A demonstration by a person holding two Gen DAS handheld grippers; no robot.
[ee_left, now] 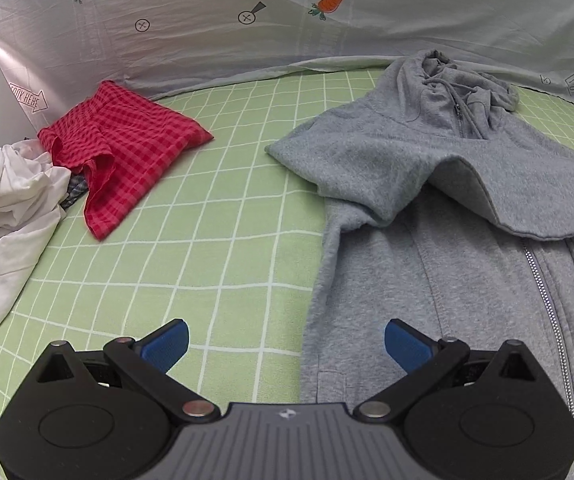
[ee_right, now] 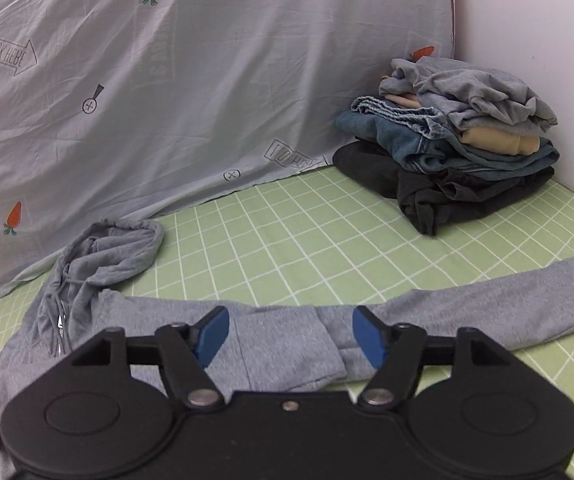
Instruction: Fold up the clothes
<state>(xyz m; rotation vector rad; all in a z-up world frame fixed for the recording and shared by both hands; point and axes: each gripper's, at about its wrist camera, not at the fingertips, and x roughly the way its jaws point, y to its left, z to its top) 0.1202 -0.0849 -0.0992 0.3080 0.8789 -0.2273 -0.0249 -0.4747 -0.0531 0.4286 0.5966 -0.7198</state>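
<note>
A grey zip hoodie point(ee_left: 439, 216) lies on the green checked sheet point(ee_left: 215, 240), hood toward the back, its left sleeve folded across the chest. My left gripper point(ee_left: 286, 344) is open and empty, hovering over the hoodie's left edge near the hem. In the right wrist view the hoodie point(ee_right: 279, 344) lies below my right gripper point(ee_right: 290, 334), which is open and empty above the right shoulder. The right sleeve point(ee_right: 487, 308) stretches out flat to the right.
A red checked garment point(ee_left: 123, 148) and a crumpled white garment point(ee_left: 11, 216) lie at the left. A stack of folded clothes point(ee_right: 459, 140) stands in the back right corner by the wall. A grey carrot-print sheet point(ee_right: 167, 100) hangs behind.
</note>
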